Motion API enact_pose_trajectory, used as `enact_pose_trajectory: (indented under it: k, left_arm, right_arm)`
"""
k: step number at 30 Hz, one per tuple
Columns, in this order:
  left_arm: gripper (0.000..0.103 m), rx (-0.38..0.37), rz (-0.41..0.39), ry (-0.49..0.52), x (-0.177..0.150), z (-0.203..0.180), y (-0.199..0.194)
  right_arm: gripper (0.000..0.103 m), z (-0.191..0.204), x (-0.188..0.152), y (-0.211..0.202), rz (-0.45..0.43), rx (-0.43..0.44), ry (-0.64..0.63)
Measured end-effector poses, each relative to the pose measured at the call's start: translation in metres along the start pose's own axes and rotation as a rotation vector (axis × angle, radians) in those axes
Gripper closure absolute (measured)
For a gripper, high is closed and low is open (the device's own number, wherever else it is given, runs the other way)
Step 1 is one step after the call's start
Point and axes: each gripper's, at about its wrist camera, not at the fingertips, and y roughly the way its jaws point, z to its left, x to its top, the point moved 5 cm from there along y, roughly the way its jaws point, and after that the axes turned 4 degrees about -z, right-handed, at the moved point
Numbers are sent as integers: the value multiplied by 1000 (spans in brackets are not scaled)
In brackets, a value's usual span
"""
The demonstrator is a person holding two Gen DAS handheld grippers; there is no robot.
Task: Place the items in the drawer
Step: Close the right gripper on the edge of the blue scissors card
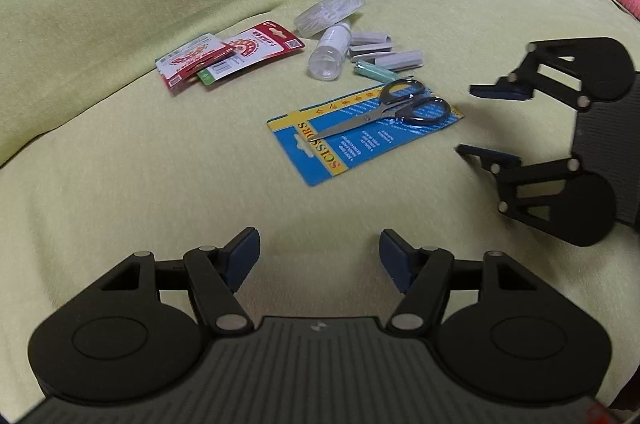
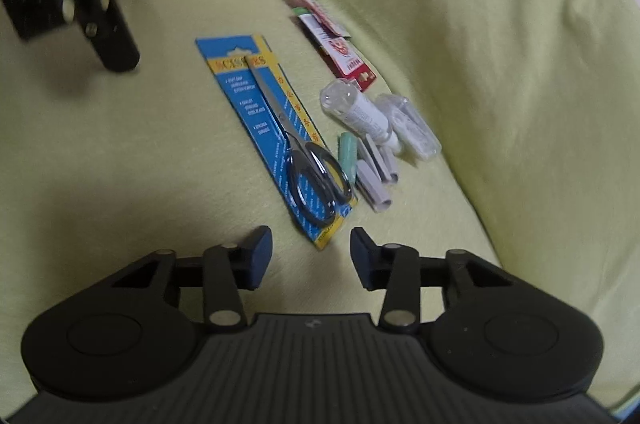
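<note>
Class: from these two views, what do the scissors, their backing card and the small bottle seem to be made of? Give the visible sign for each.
Scissors: shiny metal blades that reflect light; dark glossy handles, probably plastic.
Card: flat printed cardboard, thin edges, slightly glossy.
Bottle: clear plastic, likely; see-through base, white label.

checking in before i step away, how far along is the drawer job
Nothing looks done: no drawer is in view, and the scissors card, the red packets, the clear bottle, the clear case and the grey clips all lie on the yellow-green cover. Nothing is in hand: the left gripper and right gripper are open and empty. Every item is left, and the right gripper is nearest the scissors card.
</note>
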Motion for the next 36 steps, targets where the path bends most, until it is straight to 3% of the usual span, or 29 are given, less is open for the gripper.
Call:
enact_pose_trajectory:
  k: [6,8,13,18,24,36]
  left_arm:
    - [36,-4,1,-9,1,1,5]
    - [36,-5,1,-12,1,1,5]
    - [36,-1,1,-14,1,1,4]
    - [36,5,-1,-16,-2,2,0]
    - [36,3,-7,-36,-7,10,-7]
    - [36,18,-16,-33,-1,14,-3]
  right_arm:
    - [78,-1,-2,13,-49,8,-124]
    - [87,0,-1,18,-60,17,-154]
    - [87,1,-1,20,-93,8,-181]
    - [93,-1,5,-3,-141,52,-129]
    - [94,-3,14,-42,-178,103,36]
    - [93,-11,20,0,-133,-13,113]
